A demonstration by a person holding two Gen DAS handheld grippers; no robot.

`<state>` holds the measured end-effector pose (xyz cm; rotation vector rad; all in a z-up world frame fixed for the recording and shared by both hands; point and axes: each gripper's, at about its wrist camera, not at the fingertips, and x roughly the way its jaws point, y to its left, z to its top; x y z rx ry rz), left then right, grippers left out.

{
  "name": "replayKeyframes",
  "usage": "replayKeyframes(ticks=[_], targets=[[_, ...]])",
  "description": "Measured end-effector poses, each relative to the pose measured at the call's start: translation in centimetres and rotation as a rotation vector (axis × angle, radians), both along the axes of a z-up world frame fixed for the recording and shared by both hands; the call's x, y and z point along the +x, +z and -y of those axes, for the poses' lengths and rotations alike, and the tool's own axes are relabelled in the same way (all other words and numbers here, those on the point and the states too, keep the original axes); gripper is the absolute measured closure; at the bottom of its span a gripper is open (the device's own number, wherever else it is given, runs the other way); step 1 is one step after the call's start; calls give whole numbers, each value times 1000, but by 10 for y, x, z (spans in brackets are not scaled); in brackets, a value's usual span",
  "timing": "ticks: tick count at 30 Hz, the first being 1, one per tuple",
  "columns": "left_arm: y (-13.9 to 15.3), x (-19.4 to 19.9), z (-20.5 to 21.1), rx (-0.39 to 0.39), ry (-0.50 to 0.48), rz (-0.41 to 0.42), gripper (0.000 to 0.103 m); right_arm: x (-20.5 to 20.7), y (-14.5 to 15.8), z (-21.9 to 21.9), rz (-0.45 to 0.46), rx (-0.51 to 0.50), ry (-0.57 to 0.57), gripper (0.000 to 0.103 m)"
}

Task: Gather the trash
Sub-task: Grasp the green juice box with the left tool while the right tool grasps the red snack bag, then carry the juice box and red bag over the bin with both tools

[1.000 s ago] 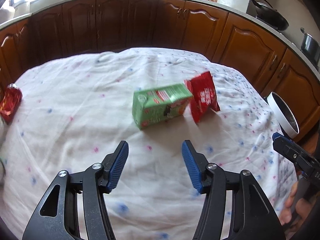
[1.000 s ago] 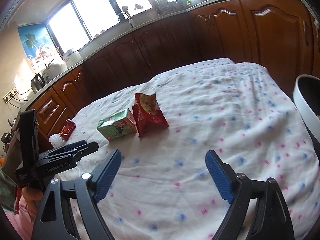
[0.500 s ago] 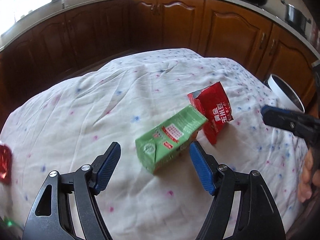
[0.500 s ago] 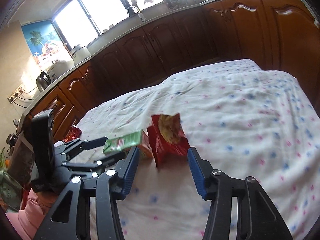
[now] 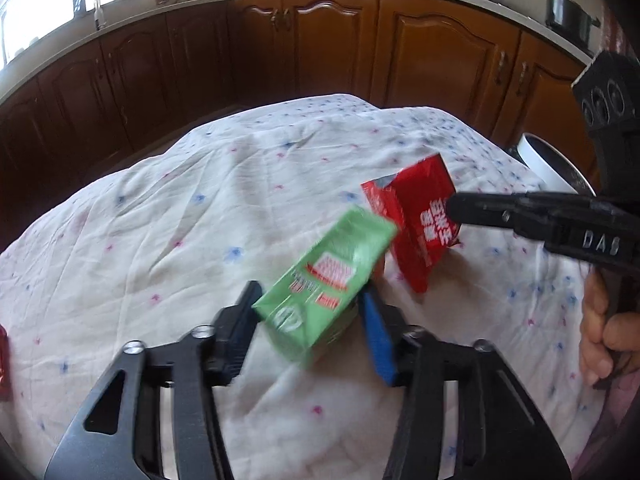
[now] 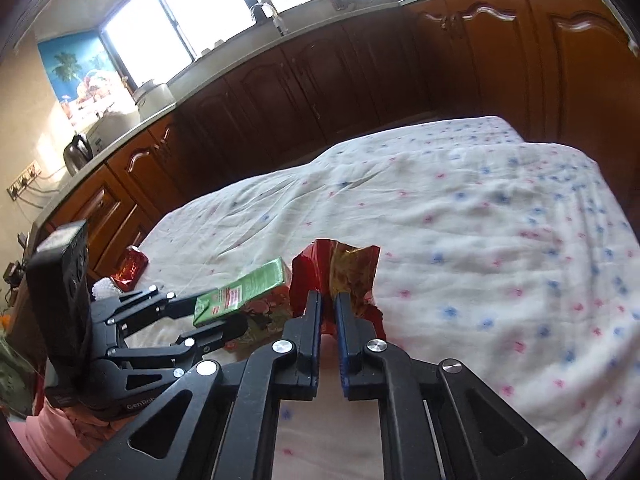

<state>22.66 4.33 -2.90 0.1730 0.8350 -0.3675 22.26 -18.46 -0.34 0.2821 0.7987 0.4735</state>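
Observation:
A green drink carton (image 5: 328, 276) lies tilted and blurred between the fingers of my left gripper (image 5: 309, 295). The jaws are closing and the blue pads touch both of its sides. From the right wrist view the same carton (image 6: 240, 292) sits between the left gripper's (image 6: 212, 316) two black fingers. Just right of it stands a red snack bag (image 6: 352, 264), its torn top open. My right gripper (image 6: 328, 297) is shut on the bag's near edge. In the left wrist view the right gripper's tip (image 5: 454, 208) rests against the red bag (image 5: 416, 220).
The table wears a white flowered cloth (image 5: 200, 220). A white round bin (image 5: 536, 156) stands off its right edge. A red wrapper (image 6: 130, 270) and a white crumpled ball (image 6: 106, 288) lie at the far left. Brown cabinets ring the table. A hand (image 5: 604, 332) holds the right gripper.
Both grippers came forward to the trash. The left one narrowed around the green carton, which tilted. The right one went from wide open to shut on the red bag.

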Motion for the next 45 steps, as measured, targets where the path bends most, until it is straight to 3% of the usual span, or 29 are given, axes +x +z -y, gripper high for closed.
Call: replayKeyframes(ticks=[6, 13, 25, 45], targets=[[1, -17, 32, 29, -7, -26, 68, -25, 1, 36, -1, -6, -63, 97], [8, -33, 67, -36, 41, -91, 68, -61, 4, 79, 5, -10, -137, 97], [24, -64, 143, -108, 13, -66, 68, -112, 17, 142, 51, -8, -278, 97], [33, -77, 222, -60, -106, -26, 69, -150, 19, 220, 72, 6, -431, 97]])
